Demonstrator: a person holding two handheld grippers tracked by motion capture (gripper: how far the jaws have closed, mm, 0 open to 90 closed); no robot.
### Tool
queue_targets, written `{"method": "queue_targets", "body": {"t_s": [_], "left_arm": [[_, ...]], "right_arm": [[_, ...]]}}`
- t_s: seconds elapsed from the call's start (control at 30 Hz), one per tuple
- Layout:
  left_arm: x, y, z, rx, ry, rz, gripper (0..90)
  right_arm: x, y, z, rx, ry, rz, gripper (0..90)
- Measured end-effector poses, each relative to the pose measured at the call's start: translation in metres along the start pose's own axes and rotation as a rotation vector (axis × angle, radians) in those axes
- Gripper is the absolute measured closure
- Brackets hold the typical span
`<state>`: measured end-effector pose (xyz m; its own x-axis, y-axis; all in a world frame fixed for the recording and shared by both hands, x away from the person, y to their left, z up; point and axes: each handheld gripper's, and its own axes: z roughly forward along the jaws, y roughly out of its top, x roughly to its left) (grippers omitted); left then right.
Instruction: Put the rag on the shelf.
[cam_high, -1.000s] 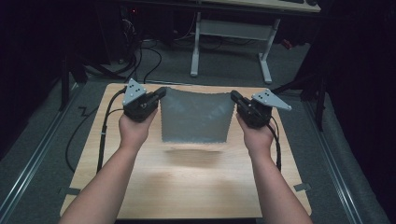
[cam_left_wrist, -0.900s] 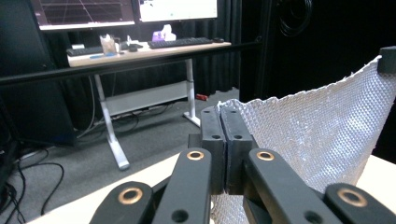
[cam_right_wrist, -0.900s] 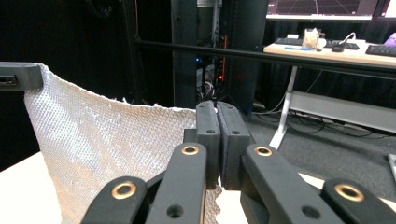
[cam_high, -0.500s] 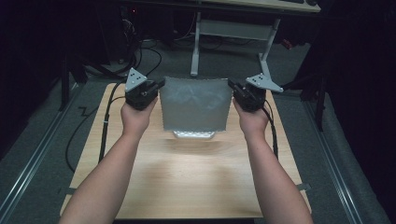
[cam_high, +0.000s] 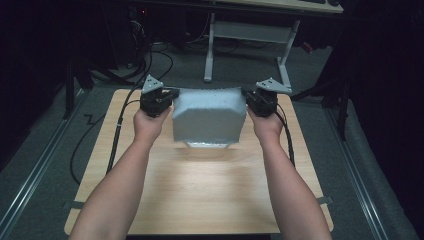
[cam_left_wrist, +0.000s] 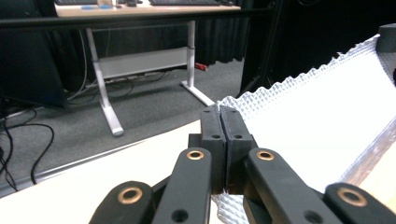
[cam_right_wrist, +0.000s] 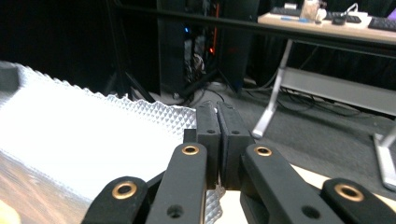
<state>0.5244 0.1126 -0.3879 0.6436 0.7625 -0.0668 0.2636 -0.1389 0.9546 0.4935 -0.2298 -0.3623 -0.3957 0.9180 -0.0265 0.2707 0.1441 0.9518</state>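
Two black two-jaw grippers hold one silver-grey sheet of embossed, quilted foil material (cam_high: 210, 117) above the pale wooden tabletop (cam_high: 200, 195). The left gripper (cam_high: 172, 96) is clenched on the far left corner of the sheet, and the right gripper (cam_high: 245, 95) is clenched on the far right corner. In the left gripper view the two pads stand pressed together with the dimpled edge of the sheet (cam_left_wrist: 322, 116) coming out between them, and the right gripper view shows the same on the other corner, where the sheet (cam_right_wrist: 88, 140) runs away to the left of the closed pads.

The top edge of the sheet is stretched between the two grippers and runs from left to right across the table, and this seems to be its longer direction, though the sheet is close to square. From this edge the sheet hangs down and toward the person, so its free lower edge points to the near side of the table. This lower edge is blurred in the high view, and I cannot tell if it touches the wood. The sheet is over the far half of the tabletop, about in the middle between its left and right sides.

I see no container on the table, and I can read no brand, label or writing on the sheet or on the grippers.
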Motion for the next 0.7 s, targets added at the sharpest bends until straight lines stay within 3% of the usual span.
{"method": "queue_targets", "body": {"t_s": [0.07, 0.33, 0.6, 0.7], "left_arm": [[0.003, -0.005, 0.002, 0.008, -0.01, -0.035, 89.8], [0.002, -0.027, 0.006, 0.065, -0.028, -0.057, 89.8], [0.0, -0.049, 0.007, 0.085, -0.047, -0.111, 89.7], [-0.001, -0.058, 0.009, 0.113, -0.054, -0.122, 89.7]], "right_arm": [[-0.001, -0.005, 0.004, 0.025, 0.004, -0.008, 89.2], [-0.004, -0.029, 0.011, 0.087, 0.028, 0.028, 89.2], [-0.002, -0.052, 0.01, 0.105, 0.049, 0.06, 89.1], [-0.002, -0.062, 0.01, 0.119, 0.059, 0.073, 89.1]]}}
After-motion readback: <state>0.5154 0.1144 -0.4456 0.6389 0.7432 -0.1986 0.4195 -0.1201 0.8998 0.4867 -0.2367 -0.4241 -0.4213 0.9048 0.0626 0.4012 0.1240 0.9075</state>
